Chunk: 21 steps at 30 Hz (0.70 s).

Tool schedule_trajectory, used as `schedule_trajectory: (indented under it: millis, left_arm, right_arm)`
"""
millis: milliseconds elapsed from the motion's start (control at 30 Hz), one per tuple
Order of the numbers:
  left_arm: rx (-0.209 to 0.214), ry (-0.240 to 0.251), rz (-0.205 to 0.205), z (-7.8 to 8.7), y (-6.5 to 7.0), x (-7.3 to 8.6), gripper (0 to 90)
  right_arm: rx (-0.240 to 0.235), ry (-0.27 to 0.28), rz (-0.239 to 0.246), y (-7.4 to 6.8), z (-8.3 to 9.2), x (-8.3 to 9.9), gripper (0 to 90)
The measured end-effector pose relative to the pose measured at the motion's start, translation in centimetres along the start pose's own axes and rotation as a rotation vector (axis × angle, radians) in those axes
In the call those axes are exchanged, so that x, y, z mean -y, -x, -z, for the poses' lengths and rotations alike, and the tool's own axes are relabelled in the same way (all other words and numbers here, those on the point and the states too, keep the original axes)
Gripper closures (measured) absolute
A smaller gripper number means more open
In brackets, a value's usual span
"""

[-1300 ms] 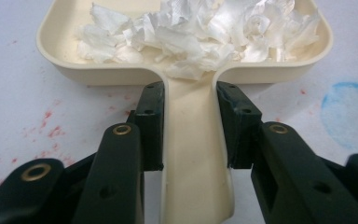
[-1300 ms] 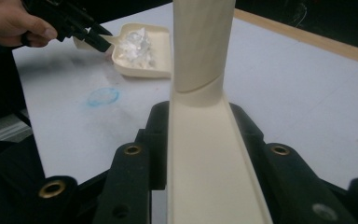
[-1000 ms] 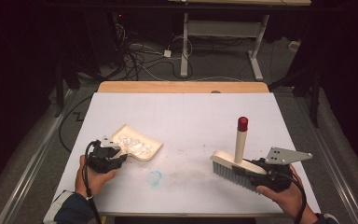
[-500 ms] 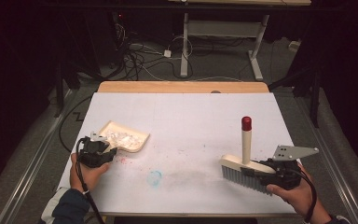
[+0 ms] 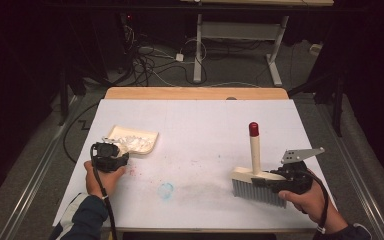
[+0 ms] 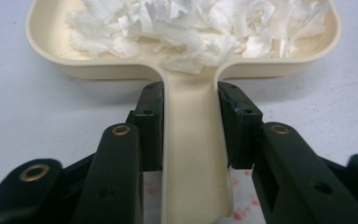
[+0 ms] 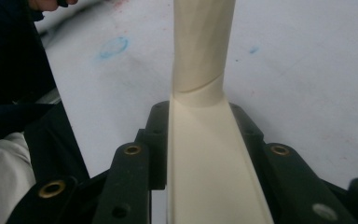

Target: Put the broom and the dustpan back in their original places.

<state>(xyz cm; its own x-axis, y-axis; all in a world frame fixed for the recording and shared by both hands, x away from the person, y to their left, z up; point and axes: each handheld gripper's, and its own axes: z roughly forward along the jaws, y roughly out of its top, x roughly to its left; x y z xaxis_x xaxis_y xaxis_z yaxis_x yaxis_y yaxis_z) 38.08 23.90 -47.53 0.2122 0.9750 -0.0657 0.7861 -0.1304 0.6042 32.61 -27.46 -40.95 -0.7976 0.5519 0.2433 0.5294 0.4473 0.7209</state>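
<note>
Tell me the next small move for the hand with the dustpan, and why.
Probably lift the dustpan level and carry it off to empty. The left tongs are clamped on its handle, white paper shreds are heaped inside, and none show loose on the table. The brush, held in the right tongs, stands apart.

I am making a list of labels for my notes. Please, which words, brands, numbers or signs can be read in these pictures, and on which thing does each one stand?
None: no readable text on the dustpan, the brush, either tool or the table.
</note>
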Motion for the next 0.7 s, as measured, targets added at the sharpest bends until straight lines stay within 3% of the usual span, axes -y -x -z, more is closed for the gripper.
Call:
schedule_trajectory:
  millis: [133,267,333,400,500,633,700]
  left_arm:
    - [0.023,0.004,0.005,-0.3,0.9,-0.2,57.7]
    - [0.021,0.010,-0.023,-0.1,1.5,-0.3,53.7]
    - [0.049,0.035,-0.027,0.2,1.4,-0.2,50.4]
    - [0.067,0.056,-0.063,0.6,1.3,-0.2,46.5]
    - [0.003,0.088,-0.146,1.5,1.3,-0.2,40.7]
    - [0.009,0.114,-0.167,2.7,1.3,0.4,37.2]
    - [0.020,0.113,-0.179,3.1,1.4,0.9,36.1]
  right_arm:
    - [0.013,-0.034,-0.013,1.5,-0.2,-0.3,66.3]
    - [0.030,-0.058,-0.029,3.2,-0.4,-0.6,63.1]
    - [0.036,-0.061,-0.037,4.0,-0.6,-0.8,60.9]
    - [0.045,-0.075,-0.045,4.6,-0.8,-1.0,59.0]
    - [0.051,-0.096,-0.042,5.5,-1.5,-1.4,57.3]
    - [0.049,-0.094,-0.006,6.9,-2.0,-2.1,47.1]
    - [0.093,-0.090,0.029,7.5,-1.9,-2.4,47.4]
